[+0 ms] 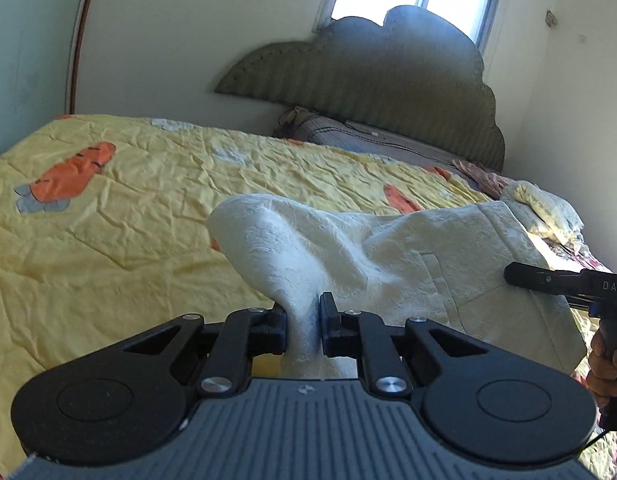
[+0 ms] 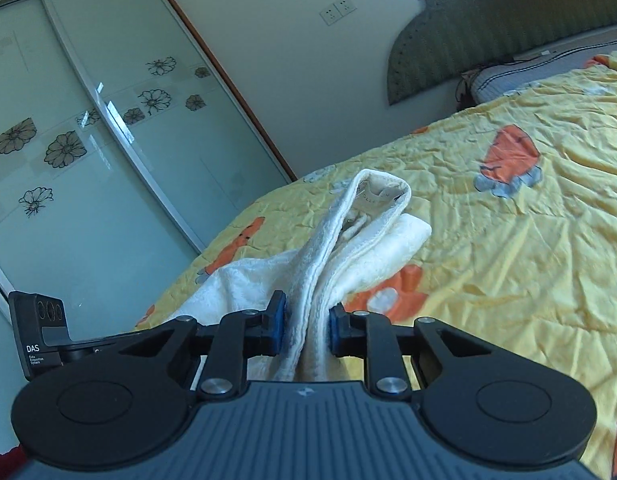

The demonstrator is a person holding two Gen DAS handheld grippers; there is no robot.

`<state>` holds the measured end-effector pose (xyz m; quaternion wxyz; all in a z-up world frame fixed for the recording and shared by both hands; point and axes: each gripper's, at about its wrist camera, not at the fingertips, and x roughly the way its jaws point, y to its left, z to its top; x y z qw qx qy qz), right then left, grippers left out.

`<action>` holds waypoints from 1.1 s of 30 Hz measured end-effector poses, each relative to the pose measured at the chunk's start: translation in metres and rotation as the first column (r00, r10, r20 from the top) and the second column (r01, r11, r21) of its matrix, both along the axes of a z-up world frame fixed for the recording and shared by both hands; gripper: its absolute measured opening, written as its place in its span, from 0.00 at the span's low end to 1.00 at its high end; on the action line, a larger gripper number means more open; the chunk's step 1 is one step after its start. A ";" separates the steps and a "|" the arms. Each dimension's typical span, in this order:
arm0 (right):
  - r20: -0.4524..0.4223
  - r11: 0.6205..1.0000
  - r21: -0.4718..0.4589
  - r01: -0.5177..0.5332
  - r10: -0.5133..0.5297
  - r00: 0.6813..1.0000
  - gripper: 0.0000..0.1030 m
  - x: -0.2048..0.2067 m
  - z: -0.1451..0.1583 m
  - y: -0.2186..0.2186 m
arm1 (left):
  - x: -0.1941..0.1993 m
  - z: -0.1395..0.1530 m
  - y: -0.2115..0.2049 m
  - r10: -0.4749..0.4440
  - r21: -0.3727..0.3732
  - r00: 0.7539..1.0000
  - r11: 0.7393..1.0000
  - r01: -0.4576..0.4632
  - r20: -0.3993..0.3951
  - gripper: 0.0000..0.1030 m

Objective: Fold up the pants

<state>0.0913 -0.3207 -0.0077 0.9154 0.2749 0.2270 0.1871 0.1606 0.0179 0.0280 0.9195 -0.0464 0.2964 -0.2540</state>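
While both ends were raised off the bed (image 1: 108, 240) for folding | left tool (image 1: 302, 322) pinched tight on cream pants (image 1: 348, 256) | right tool (image 2: 306, 326) clamped on bunched waistband.

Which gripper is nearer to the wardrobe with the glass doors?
Left. The left gripper sits between the right gripper and the wardrobe; both are shut on the white pants.

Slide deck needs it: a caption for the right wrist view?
Right tool shut on bunched cream pants, lifted above the yellow carrot-print quilt.
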 end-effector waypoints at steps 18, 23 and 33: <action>-0.148 0.994 -0.098 -0.050 0.035 0.988 0.23 0.130 -0.048 0.033 | 0.079 -0.042 0.006 0.142 0.223 0.990 0.965 -0.140 0.007 0.20; -0.198 0.995 -0.094 -0.028 0.009 0.980 0.35 0.129 -0.057 0.030 | 0.079 -0.044 0.001 0.167 0.254 0.986 0.953 -0.164 0.010 0.35; -0.179 0.963 -0.260 0.066 -0.116 0.977 0.49 0.100 -0.039 0.032 | 0.061 -0.036 0.004 0.230 0.322 0.969 0.914 -0.248 0.092 0.51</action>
